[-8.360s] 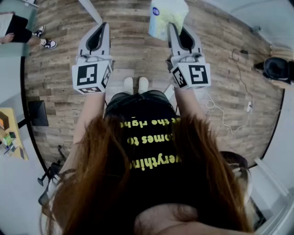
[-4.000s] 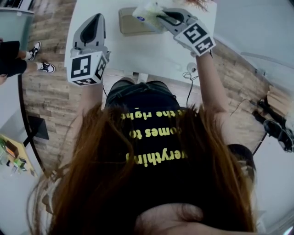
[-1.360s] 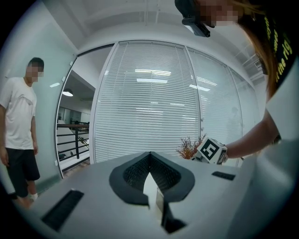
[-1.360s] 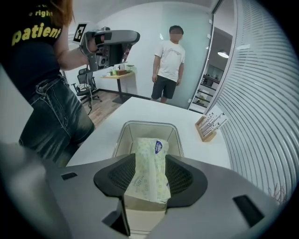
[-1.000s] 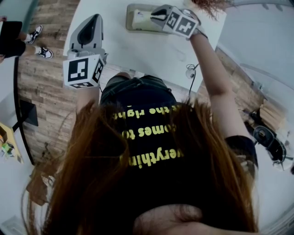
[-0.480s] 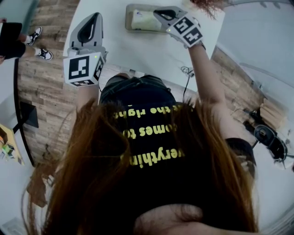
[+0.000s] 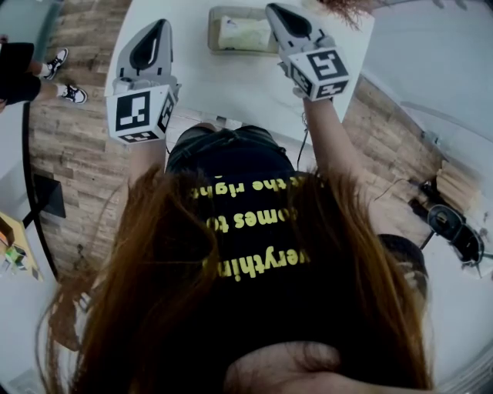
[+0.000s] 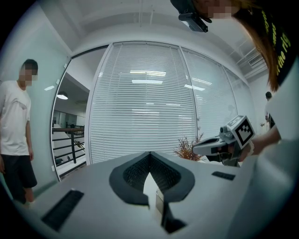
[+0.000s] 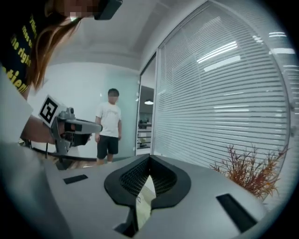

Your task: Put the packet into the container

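Note:
A pale yellow-green packet (image 7: 245, 35) lies inside the shallow beige container (image 7: 216, 17) at the far side of the white table (image 7: 231, 77). My right gripper (image 7: 271, 8) is held just right of the container, raised off it, jaws shut and empty. In the right gripper view its jaws (image 9: 150, 158) meet at the tip with nothing between them. My left gripper (image 7: 163, 25) hangs over the table's left part, apart from the container, jaws shut and empty (image 8: 150, 154). Each gripper shows in the other's view: right gripper (image 8: 224, 144), left gripper (image 9: 70, 128).
A dried reddish plant (image 9: 243, 170) stands at the table's far right corner. A person in a white shirt (image 9: 108, 123) stands off to the left beyond the table. A wall of blinds (image 8: 145, 102) lies ahead. Wooden floor with a cable (image 7: 400, 185) surrounds the table.
My right gripper has pulled back from over the container and tipped upright, its jaws now shut. The packet stays in the container. The left gripper has barely moved.

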Demonstrator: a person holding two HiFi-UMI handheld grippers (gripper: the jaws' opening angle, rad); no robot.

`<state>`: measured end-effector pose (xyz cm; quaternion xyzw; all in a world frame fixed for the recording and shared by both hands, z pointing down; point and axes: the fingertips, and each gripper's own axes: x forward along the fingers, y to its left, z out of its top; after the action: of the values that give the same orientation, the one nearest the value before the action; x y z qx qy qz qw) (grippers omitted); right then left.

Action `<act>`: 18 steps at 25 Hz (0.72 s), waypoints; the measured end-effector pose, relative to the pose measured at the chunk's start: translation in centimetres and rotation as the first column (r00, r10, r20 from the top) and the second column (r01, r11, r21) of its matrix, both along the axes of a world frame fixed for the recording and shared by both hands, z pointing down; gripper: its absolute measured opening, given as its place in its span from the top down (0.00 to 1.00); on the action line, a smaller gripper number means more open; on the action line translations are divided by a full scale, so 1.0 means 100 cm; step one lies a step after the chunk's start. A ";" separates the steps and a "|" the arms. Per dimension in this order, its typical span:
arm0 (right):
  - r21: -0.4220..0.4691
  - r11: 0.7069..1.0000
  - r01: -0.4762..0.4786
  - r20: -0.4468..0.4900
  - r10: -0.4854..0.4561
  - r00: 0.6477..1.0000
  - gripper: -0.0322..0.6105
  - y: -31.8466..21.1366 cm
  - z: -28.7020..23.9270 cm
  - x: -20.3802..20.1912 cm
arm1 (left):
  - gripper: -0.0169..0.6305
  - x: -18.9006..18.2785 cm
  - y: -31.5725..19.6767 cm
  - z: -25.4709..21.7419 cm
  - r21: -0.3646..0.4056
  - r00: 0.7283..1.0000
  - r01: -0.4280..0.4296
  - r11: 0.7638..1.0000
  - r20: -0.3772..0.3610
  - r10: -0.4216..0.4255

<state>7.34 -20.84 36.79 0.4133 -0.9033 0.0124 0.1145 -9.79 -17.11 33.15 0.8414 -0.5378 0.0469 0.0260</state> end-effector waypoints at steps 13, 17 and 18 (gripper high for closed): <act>0.052 0.987 -0.153 0.150 0.144 0.978 0.92 0.043 -0.050 0.015 | 0.97 0.002 -0.006 -0.004 0.056 1.000 0.005 0.998 -0.011 -0.004; 0.081 0.980 -0.181 0.157 0.167 0.973 0.92 0.046 -0.055 0.018 | 0.97 0.001 -0.007 -0.004 0.057 1.000 0.007 0.998 0.001 -0.007; 0.083 0.979 -0.188 0.159 0.174 0.972 0.92 0.046 -0.056 0.020 | 0.97 0.000 -0.007 -0.004 0.056 1.000 0.008 0.998 0.001 -0.008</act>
<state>9.33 -16.28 31.18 0.4971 -0.8673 0.0098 0.0239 -9.77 -17.85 32.77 0.8396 -0.5422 0.0322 0.0022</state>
